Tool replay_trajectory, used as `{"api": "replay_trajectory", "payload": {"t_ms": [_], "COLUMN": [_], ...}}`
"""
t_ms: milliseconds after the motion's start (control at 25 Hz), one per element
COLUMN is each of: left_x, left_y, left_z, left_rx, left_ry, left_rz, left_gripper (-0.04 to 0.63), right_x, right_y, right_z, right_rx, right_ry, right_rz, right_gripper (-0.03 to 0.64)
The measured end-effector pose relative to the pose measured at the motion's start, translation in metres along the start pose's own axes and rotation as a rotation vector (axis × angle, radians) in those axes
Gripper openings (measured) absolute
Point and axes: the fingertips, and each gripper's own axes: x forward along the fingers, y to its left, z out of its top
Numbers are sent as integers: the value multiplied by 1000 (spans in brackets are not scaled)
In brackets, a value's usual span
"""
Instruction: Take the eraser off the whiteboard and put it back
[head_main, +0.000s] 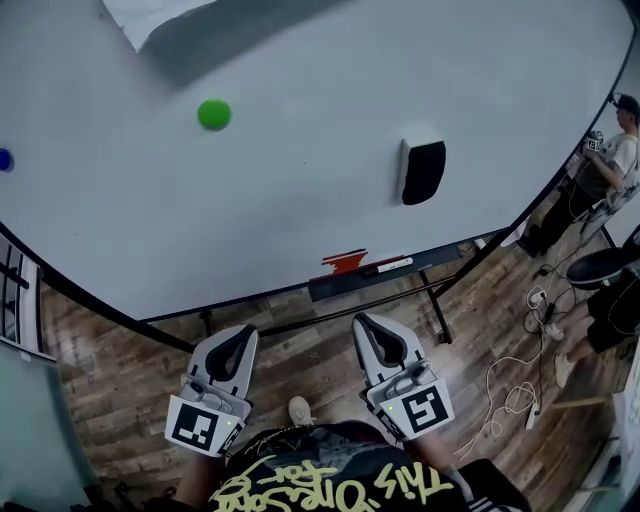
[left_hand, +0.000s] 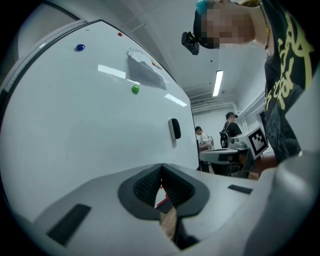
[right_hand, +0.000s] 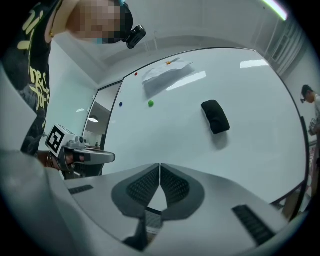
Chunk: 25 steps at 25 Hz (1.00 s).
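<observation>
We note black rounded oblong eraser (head_main: 423, 171) on smooth glossy whiteboard (head_main: 300, 220), at 3 o'clock from round green magnet (head_main: 213, 113), left gripper (head_main: 240, 338) and right gripper (head_main: 366, 326) clear of board, ribbed dark jaws of both closed, empty

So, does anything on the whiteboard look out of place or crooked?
Only the white paper sheet near the top of the large whiteboard: it bulges off the surface and casts a shadow, so it seems loosely fixed. The black block eraser sits flat on the board; nothing is spilled.
</observation>
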Motion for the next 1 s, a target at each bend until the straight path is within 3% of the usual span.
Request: {"api": "replay_trajectory", "payload": {"t_ms": [320,720,1000], "left_x": [18,27,33], "left_y": [15,15,13], "left_z": [-5,-8,-8], "left_rx": [-32,-51,11], "left_ry": [3,6,0], "left_rz": [-41,-37,-68], "left_gripper": [8,8,8], "right_x": [17,15,8], "right_y": [-7,-17,-28], "right_z": [-4,-4,1], "right_rx": [-2,-4,-3], "right_ry": [2,21,18], "right_rz": [-40,-43,-71], "right_gripper": [11,10,11]}}
